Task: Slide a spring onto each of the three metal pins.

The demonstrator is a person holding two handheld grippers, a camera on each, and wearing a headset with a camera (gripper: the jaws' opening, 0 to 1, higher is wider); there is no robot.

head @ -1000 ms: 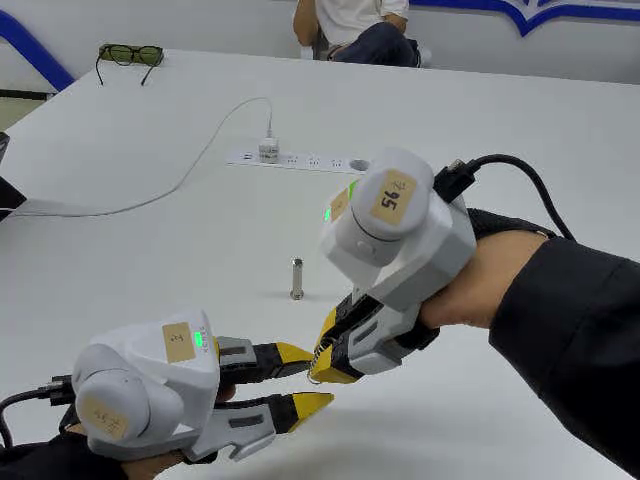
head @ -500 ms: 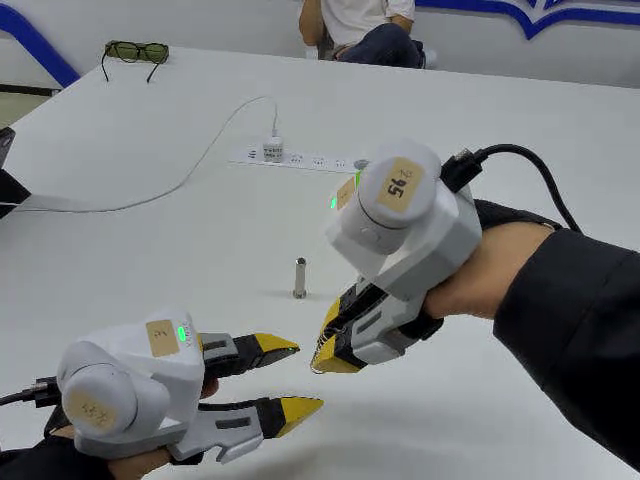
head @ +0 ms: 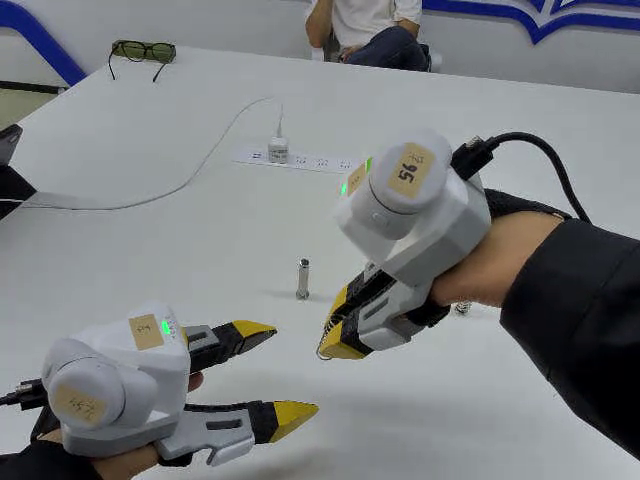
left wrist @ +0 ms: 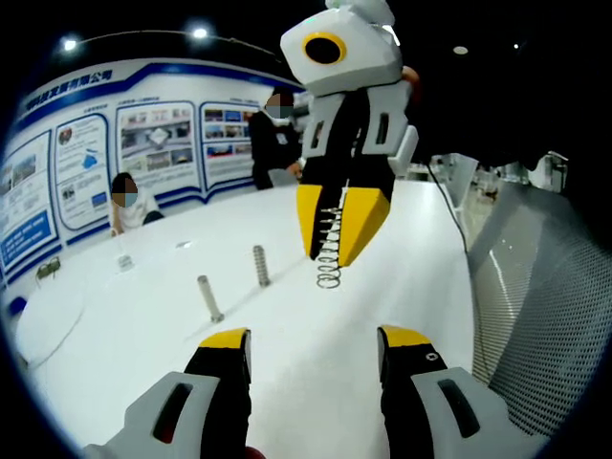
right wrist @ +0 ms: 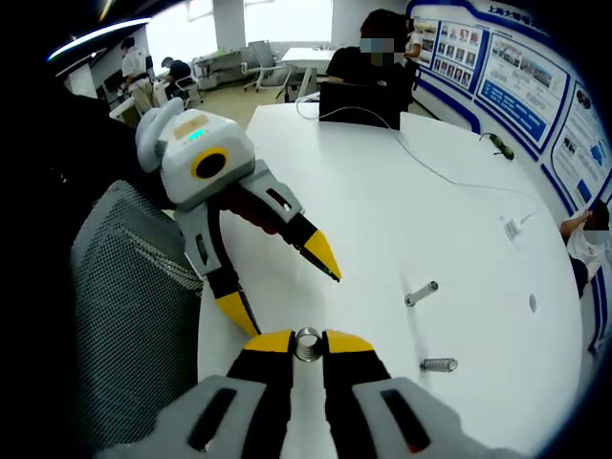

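Head view: right claw (head: pixel 335 345) is clenched, tips down, near the bare pin (head: pixel 302 278) standing on the table (head: pixel 150 240); left claw (head: pixel 285 368) is spread, empty. Left gripper view: spring (left wrist: pixel 329 251) hangs pinched in the right claw's tips. Right gripper view agrees. Guessing carry step; next, line the coil over that pin and slide it on.

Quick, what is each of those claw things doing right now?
Left gripper: open, holding nothing.
Right gripper: closed on a spring.
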